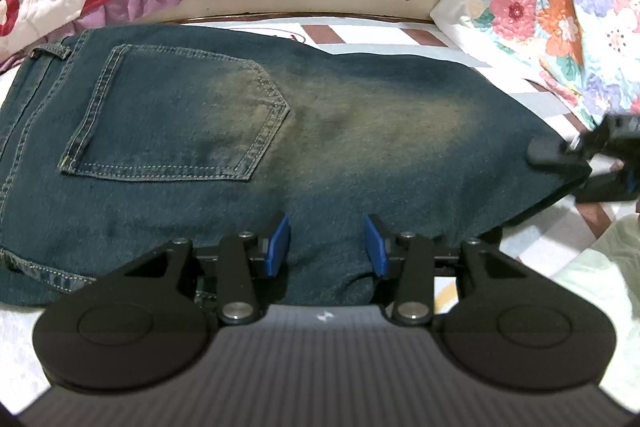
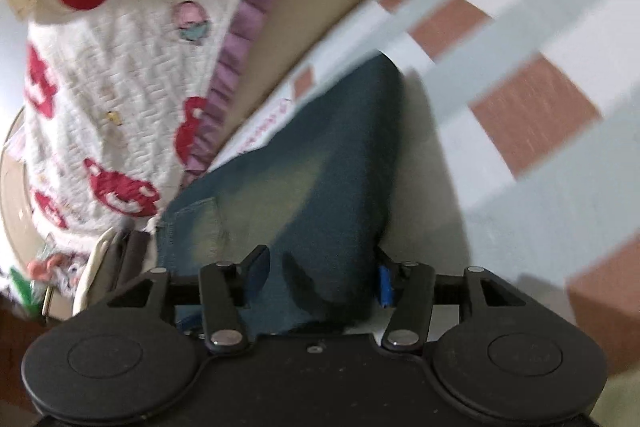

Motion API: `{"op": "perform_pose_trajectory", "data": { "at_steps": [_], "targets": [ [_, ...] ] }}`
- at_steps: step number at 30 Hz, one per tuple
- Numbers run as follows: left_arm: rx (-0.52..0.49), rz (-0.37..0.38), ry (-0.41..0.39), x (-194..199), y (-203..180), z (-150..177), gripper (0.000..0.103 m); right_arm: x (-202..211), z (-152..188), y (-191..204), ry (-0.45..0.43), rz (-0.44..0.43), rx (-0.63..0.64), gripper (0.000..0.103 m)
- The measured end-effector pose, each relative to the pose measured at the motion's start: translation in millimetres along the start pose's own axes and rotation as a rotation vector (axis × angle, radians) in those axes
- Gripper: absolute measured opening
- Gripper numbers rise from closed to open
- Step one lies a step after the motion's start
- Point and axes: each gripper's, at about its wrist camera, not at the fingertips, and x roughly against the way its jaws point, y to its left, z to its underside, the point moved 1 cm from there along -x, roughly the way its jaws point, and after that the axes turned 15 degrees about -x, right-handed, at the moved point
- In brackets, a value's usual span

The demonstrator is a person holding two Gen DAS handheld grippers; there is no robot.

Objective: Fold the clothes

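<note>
Since the jeans [image 1: 248, 131] are thick, heavy denim lying on the bed [image 2: 520, 99], I'd pinch seams or the folded edge. Left tongs [image 1: 326, 245] hang parted over the near edge, holding nothing; right tongs [image 2: 320, 275] look clamped on the far end.

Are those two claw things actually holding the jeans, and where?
The right gripper pinches the jeans at their folded end. The left gripper has open jaws at the near edge, holding nothing.

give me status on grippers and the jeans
Left gripper open, over folded dark blue denim jeans. Right gripper holding jeans' end. Nothing in the way.
</note>
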Motion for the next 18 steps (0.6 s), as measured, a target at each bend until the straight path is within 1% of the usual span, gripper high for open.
{"op": "perform_pose_trajectory", "data": {
  "at_steps": [3,5,6,7,8,9,10,11,14,18],
  "targets": [
    [0.018,0.010,-0.011,3,5,2,0.041,-7,15,-13,-0.022,0.016,-0.065,0.062],
    [0.030,0.016,-0.018,5,8,3,0.041,-13,23,-12,-0.065,0.004,-0.068,0.064],
    [0.036,0.019,-0.022,6,9,4,0.041,-17,26,-9,-0.085,-0.002,-0.058,0.063],
    [0.042,0.022,-0.026,7,11,5,0.042,-21,27,-5,-0.099,-0.006,-0.045,0.050],
    [0.052,0.026,-0.030,8,13,6,0.043,-22,28,2,-0.112,-0.014,-0.028,0.030],
    [0.077,0.030,-0.035,10,17,7,0.047,-19,27,12,-0.124,-0.026,-0.006,0.024],
    [0.103,0.034,-0.041,12,22,9,0.050,-17,27,22,-0.136,-0.038,0.016,0.020],
    [0.128,0.038,-0.046,15,26,10,0.050,-14,26,34,-0.141,-0.056,0.043,0.018],
    [0.205,0.049,-0.062,22,39,15,0.050,-2,19,82,-0.130,-0.122,0.144,0.017],
    [0.307,0.065,-0.083,31,57,22,0.049,-14,24,150,-0.082,-0.176,0.297,0.017]
  ]
}}
